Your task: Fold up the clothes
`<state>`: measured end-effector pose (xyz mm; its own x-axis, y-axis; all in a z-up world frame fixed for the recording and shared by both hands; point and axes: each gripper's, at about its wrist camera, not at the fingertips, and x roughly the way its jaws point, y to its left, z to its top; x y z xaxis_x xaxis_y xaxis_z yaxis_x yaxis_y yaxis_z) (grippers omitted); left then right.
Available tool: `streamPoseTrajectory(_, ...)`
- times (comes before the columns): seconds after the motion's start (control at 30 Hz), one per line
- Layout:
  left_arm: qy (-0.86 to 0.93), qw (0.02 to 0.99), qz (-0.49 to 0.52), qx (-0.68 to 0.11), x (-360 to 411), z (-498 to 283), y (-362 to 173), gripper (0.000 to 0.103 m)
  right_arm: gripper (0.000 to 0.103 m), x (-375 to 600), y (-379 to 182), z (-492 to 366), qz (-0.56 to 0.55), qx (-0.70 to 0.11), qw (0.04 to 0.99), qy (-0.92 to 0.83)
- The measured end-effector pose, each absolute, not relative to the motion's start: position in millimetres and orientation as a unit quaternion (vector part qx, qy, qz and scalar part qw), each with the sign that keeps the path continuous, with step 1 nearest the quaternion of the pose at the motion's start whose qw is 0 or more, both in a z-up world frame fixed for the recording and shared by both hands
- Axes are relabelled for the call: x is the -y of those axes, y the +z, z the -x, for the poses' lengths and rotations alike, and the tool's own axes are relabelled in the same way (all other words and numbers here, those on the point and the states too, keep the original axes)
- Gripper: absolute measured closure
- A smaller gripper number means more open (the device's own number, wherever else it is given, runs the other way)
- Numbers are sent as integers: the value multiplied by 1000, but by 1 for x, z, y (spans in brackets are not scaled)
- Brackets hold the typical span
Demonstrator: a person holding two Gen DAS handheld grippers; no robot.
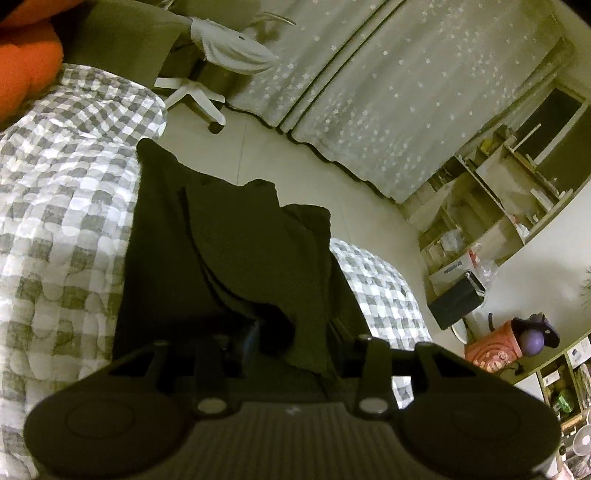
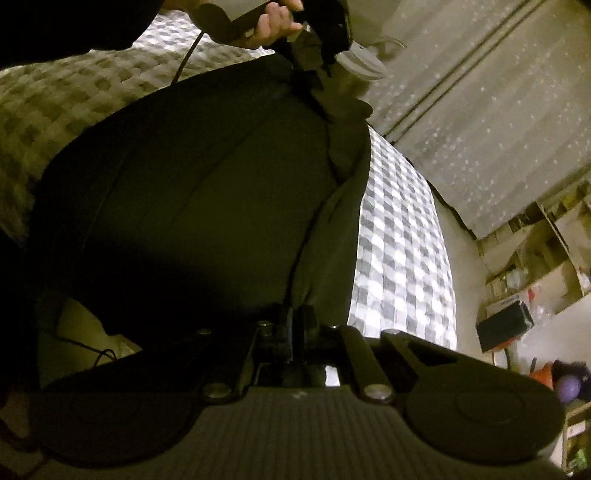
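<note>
With both grippers clamped on the dark, soft fabric garment (image 2: 192, 192) — right gripper (image 2: 295, 325) at 6 o'clock, left gripper (image 2: 314, 55) at 12 — a fold appears underway over the grey-and-white checked quilted bedspread (image 2: 402, 266); next, probably align edges.

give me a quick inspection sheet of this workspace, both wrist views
surface: bed under a grey-and-white checked quilt
job's things: dark garment spread on the quilt, one end lifted
clutter: orange cushion at the bed's far corner
grippers: left gripper grips the garment's far end, hand on its handle; right gripper is shut at the near edge, and whether cloth is pinched there is too dark to tell
cables: a thin cable hangs from the left gripper over the quilt
surroundings: star-print curtains, white swivel chair, open shelves, pale floor
</note>
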<state>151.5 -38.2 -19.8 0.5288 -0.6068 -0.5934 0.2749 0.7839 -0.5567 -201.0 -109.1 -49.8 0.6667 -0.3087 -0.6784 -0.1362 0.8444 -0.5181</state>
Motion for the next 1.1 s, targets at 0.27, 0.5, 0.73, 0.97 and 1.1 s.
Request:
streamPoseTrajectory(0.27,-243,873,195,-375,39,-150,-17,49,74,123,-45,225,206,-364,907,-53)
streamPoseTrajectory(0.5,-247,873,183,-379,48,-151,-21,50,74,134,-49,230,175,-369,911,-54)
streamPoseTrajectory(0.73,-221,874,129,-414,59,-156,-36,103,100,150,-51,239,123,-394,910,-36)
streamPoseTrajectory(0.97,-219,880,154,-393,46,-158,-23,103,100,118,-28,259,133,-375,918,-6)
streamPoseTrajectory(1.1,-211,879,168,-393,38,-162,-23,103,100,98,-23,255,102,-392,914,4)
